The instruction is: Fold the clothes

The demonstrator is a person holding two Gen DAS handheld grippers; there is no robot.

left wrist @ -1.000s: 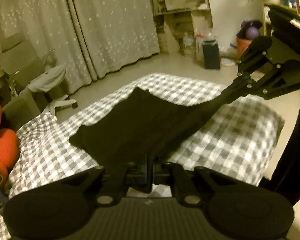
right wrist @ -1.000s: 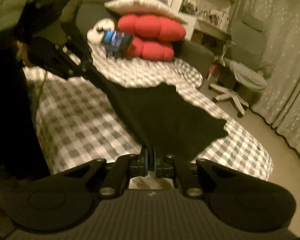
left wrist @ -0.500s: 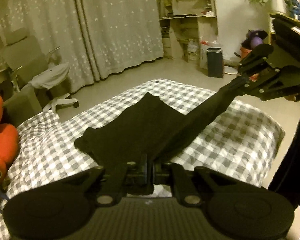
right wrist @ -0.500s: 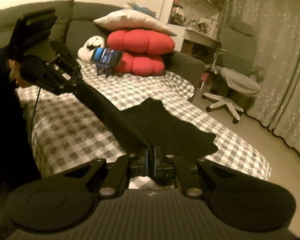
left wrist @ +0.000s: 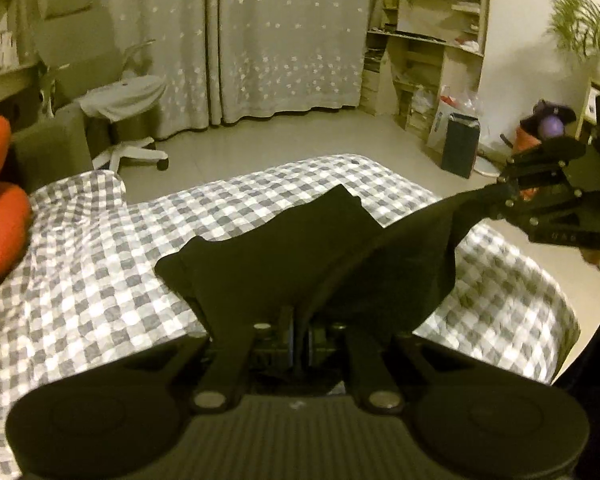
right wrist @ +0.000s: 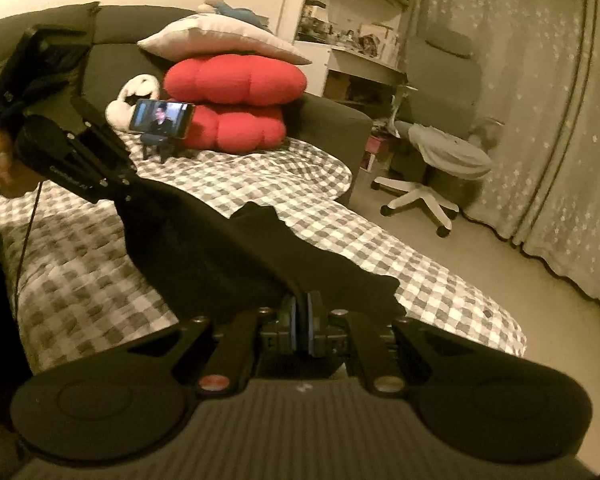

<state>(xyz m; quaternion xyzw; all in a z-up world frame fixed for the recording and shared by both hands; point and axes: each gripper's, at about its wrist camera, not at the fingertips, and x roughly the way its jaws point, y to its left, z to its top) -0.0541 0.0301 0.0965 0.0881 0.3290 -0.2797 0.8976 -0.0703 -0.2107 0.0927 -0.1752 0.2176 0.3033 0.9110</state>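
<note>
My left gripper and right gripper, raised at lower centre, each pinch one black garment stretched above the checked bed.

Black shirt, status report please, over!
Both claws, left and right, shut on black shirt. Near edge lifted, far part on checkered bed. Nothing blocking.

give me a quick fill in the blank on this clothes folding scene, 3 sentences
1. Both the left gripper and the right gripper are shut on the ____ garment.
2. The garment's far part rests on a bed cover with a ____ pattern.
3. In the right wrist view, a phone stands in front of two ____ cushions.

Missing words: black; checked; red
</note>
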